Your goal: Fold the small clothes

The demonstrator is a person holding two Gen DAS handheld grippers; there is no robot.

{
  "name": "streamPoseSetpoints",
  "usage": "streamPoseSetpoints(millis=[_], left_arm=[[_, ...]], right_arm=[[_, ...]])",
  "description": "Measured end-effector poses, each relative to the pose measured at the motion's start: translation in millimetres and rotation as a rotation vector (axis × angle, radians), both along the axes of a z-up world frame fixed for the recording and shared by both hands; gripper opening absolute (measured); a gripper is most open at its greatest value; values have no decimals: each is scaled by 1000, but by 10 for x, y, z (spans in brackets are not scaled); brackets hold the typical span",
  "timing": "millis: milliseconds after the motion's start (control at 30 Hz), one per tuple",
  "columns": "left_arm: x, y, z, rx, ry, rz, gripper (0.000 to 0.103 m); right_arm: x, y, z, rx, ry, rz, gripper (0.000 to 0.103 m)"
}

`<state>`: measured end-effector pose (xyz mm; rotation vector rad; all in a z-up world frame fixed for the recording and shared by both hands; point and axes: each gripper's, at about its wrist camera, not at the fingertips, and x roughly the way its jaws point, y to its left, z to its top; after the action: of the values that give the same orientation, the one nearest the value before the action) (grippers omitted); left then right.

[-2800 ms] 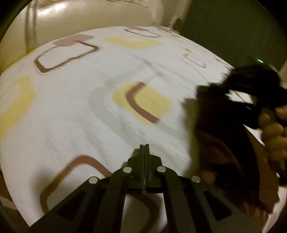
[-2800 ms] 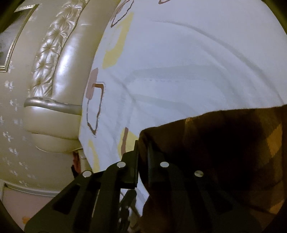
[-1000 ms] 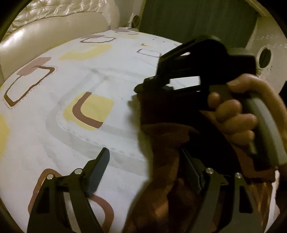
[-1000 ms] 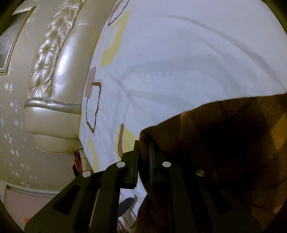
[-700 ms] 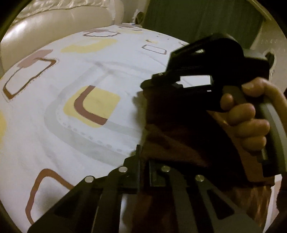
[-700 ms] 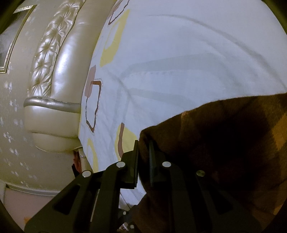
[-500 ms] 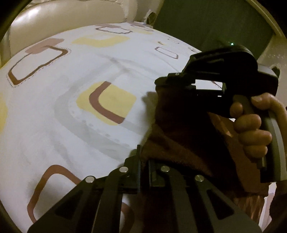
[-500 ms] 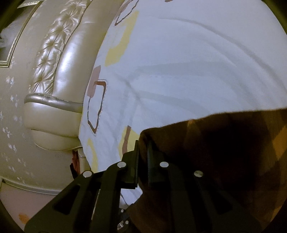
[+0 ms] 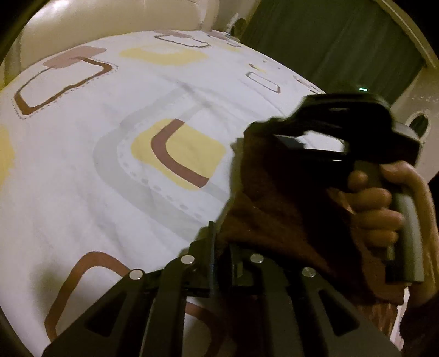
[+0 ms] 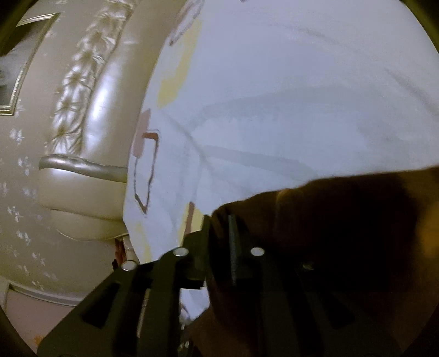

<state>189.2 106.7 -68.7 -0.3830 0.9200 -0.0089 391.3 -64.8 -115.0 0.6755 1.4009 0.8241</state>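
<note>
A dark brown garment (image 9: 274,197) with tan patches hangs above a white patterned bed sheet (image 9: 109,164), held between my two grippers. My left gripper (image 9: 222,241) pinches the garment's near edge; its jaws are opening slightly, with the cloth still pressed between them. In the left wrist view a hand (image 9: 378,197) holds the right gripper's black body (image 9: 343,115) at the right, with cloth draped below it. In the right wrist view my right gripper (image 10: 219,228) grips another edge of the garment (image 10: 343,233). Its jaws are also opening a little around the fabric.
The sheet (image 10: 274,82), with yellow and brown rounded squares, covers the whole bed. A cream tufted leather headboard (image 10: 90,109) borders it, and its padded edge (image 9: 82,22) shows at the top. Dark green curtains (image 9: 329,41) hang beyond the far side.
My left gripper was wide open beside the garment, then shut on its edge and shifted a little sideways. The right gripper kept its hold; both gaps look slightly wider now.
</note>
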Motion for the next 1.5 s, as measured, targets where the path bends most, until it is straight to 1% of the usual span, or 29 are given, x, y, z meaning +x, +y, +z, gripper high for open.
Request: streamPoseSetpoints(millis=[33,67,100,133,200,300,433,500,567,633,700,767,833,900,1000,1067,1100,1167,1200,1233,1267,1300,1333,1400,1500], left_arm=[[19,-7,4,14,4,-20,13],[27,-2,8,20,6,-33,14],[37,-4,9,28,11,-46,15],[42,-22,17,54,15,-67,15],[11,-36,37,80,11,-79,23],[-27,-24,44,89,14,-113,24],[-92,65,38,69,19,-129,26],[-189,67,60,75,21,-130,27],[-316,55,90,98,26,-133,28],[-424,73,118,109,31,-120,28],[-515,140,132,87,45,-108,28],[-561,190,119,62,83,-100,29],[-623,253,137,10,107,-98,34],[-705,291,163,-9,123,-87,44],[-706,291,188,-17,135,-102,44],[-586,287,221,-33,131,-123,45],[-504,283,229,-45,127,-135,51],[-273,268,220,-78,118,-161,57],[-171,252,208,-96,112,-184,58],[-28,231,187,-106,105,-209,59],[131,212,148,-101,101,-222,63],[240,203,112,-97,102,-231,65],[365,193,64,-96,104,-239,65],[624,161,0,-86,92,-256,68],[930,88,10,-58,60,-281,73]], right_arm=[[-66,-134,89,12,-20,-17,20],[-135,-251,163,23,-38,-30,24],[-243,-416,246,33,-61,-48,24],[-336,-548,308,31,-81,-59,24],[-662,-975,432,-5,-130,-108,26],[-1176,-1608,496,-36,-140,-213,26],[-1939,-2294,597,-173,-173,-344,26],[-2271,-2516,622,-171,-163,-394,27],[-2636,-2731,657,-180,-159,-469,27],[-2918,-2871,678,-191,-176,-522,28],[-3164,-2957,674,-172,-174,-577,29],[-3364,-2997,678,-186,-195,-619,29],[-3503,-2965,674,-195,-209,-633,29],[-3647,-2927,636,-204,-227,-633,36],[-3636,-2925,553,-197,-212,-613,36],[-3535,-3028,543,-179,-208,-624,36],[-3478,-3099,557,-166,-217,-629,37],[-3225,-3236,571,-145,-223,-634,39],[-3070,-3335,574,-135,-227,-647,39],[-2956,-3406,578,-129,-234,-657,43],[-2763,-3521,563,-119,-238,-666,53],[-2604,-3615,530,-122,-228,-678,54],[-2453,-3716,490,-134,-223,-707,54],[-2204,-3863,392,-141,-204,-732,55],[-1905,-3997,195,-130,-162,-758,55]])
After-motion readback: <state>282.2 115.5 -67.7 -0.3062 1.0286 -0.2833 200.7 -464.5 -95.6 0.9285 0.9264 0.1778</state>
